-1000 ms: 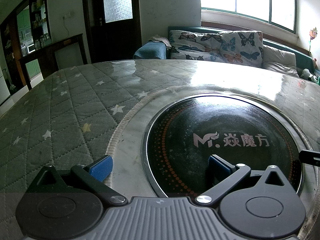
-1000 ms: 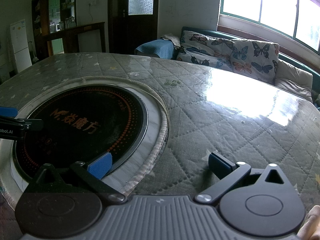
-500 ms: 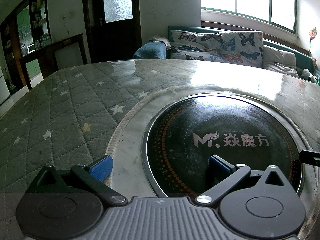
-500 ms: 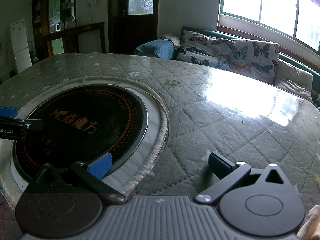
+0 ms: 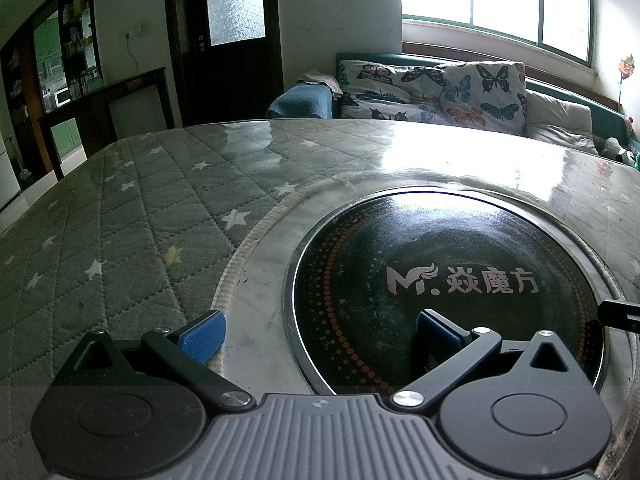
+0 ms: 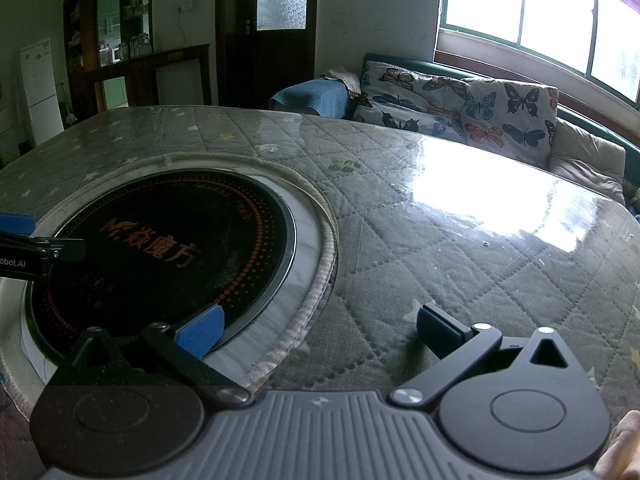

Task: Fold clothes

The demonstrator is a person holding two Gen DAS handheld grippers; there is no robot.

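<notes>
No garment shows on the table in either view. My left gripper (image 5: 318, 334) is open, its blue pads wide apart over the rim of a round black cooktop (image 5: 448, 280) set into the table. My right gripper (image 6: 318, 334) is open too, with nothing between its fingers; one pad sits over the cooktop's (image 6: 160, 248) edge, the other over the quilted cover (image 6: 440, 248). The left gripper's (image 6: 24, 240) blue-tipped finger pokes in at the left edge of the right wrist view. A tip of the right gripper (image 5: 620, 314) shows at the right edge of the left wrist view.
A grey quilted star-print cover (image 5: 132, 216) under glossy film spans the table. Beyond the far edge stands a sofa with butterfly cushions (image 5: 440, 88) and a blue cloth (image 5: 302, 100). A dark door (image 5: 228, 40) and shelving (image 5: 60, 64) line the back wall. A finger (image 6: 620, 448) shows bottom right.
</notes>
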